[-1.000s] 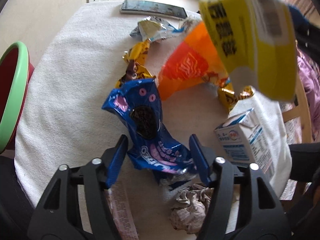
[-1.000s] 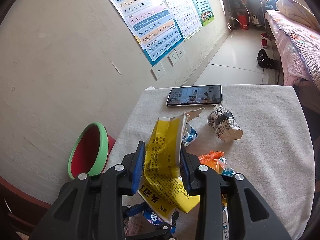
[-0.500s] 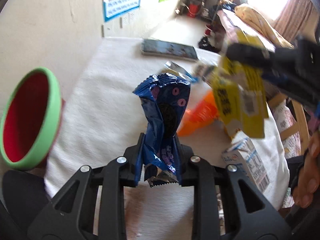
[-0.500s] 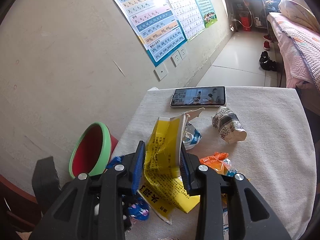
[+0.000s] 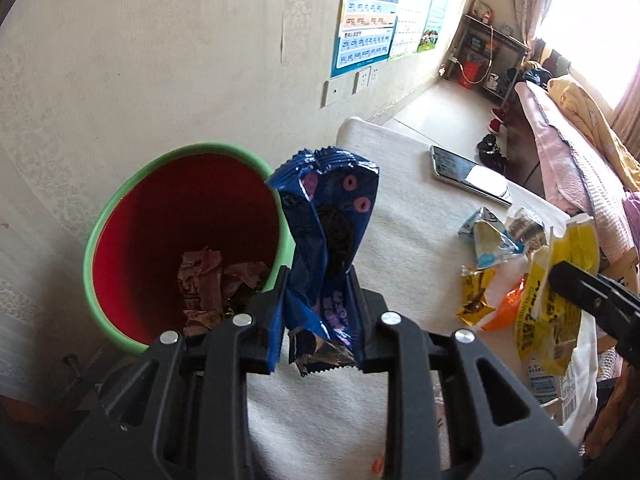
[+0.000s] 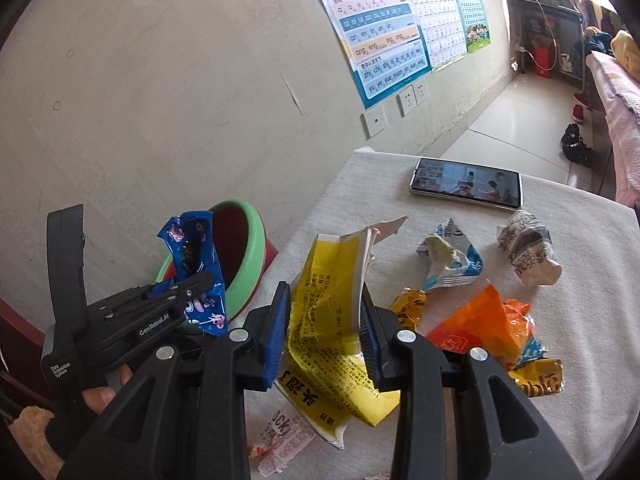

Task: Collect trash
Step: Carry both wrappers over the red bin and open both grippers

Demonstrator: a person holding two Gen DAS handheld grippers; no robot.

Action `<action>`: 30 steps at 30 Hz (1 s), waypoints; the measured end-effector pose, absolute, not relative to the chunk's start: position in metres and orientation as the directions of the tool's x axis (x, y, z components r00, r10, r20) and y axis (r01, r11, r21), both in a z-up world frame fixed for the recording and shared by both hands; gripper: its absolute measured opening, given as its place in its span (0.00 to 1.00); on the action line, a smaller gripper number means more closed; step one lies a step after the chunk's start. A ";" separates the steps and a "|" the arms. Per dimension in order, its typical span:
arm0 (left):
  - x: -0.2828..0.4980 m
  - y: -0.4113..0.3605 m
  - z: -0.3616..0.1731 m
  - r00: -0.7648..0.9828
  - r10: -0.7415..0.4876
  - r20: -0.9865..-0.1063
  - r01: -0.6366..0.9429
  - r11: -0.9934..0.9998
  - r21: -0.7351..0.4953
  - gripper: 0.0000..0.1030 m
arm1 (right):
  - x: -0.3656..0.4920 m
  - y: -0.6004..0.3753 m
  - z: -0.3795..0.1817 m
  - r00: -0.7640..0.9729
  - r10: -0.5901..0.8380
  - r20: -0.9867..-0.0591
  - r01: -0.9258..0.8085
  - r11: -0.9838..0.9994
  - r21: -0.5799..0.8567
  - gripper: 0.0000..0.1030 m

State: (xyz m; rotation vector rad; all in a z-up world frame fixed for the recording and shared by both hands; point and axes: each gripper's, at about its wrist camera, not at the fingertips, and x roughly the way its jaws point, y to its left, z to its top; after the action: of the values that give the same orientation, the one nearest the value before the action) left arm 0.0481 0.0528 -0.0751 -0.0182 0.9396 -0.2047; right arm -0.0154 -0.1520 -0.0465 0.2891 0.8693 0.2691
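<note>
Left gripper clamps blue cookie wrapper; green-rimmed bin just ahead-left; carry fully over rim before releasing. Right gripper grips yellow packet.

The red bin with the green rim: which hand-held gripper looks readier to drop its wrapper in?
Left. The left hand-held gripper holds the blue wrapper beside the bin; the right hand-held gripper holds its yellow wrapper over the table.

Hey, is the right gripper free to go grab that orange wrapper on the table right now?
Probably not yet. The right gripper is shut on the yellow carton, so its jaws are occupied. The orange wrapper lies uncovered just beside it on the table, so the path looks free once the carton is dropped.
</note>
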 end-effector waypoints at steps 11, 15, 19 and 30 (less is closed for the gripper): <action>0.074 0.115 -0.076 0.586 -0.091 -0.805 0.030 0.995 -0.091 0.25 | 0.037 -0.077 -0.054 0.528 0.488 -0.695 -0.228 0.870 0.438 0.32; 0.082 0.136 -0.076 0.595 -0.054 -0.802 -0.001 0.998 -0.068 0.25 | 0.060 -0.046 -0.058 0.491 0.518 -0.701 -0.264 0.855 0.447 0.32; 0.088 0.152 -0.080 0.589 -0.028 -0.807 -0.036 0.998 -0.060 0.25 | 0.079 -0.018 -0.062 0.459 0.545 -0.701 -0.289 0.838 0.462 0.32; 0.087 0.174 -0.087 0.587 0.024 -0.809 -0.119 0.991 -0.056 0.46 | 0.095 0.004 -0.060 0.465 0.584 -0.665 -0.315 0.812 0.492 0.54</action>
State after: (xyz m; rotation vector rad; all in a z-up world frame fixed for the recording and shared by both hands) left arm 0.0871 0.1737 -0.0868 -0.1083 0.9398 0.0837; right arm 0.0951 0.0045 -0.0595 0.3207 0.9358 0.5630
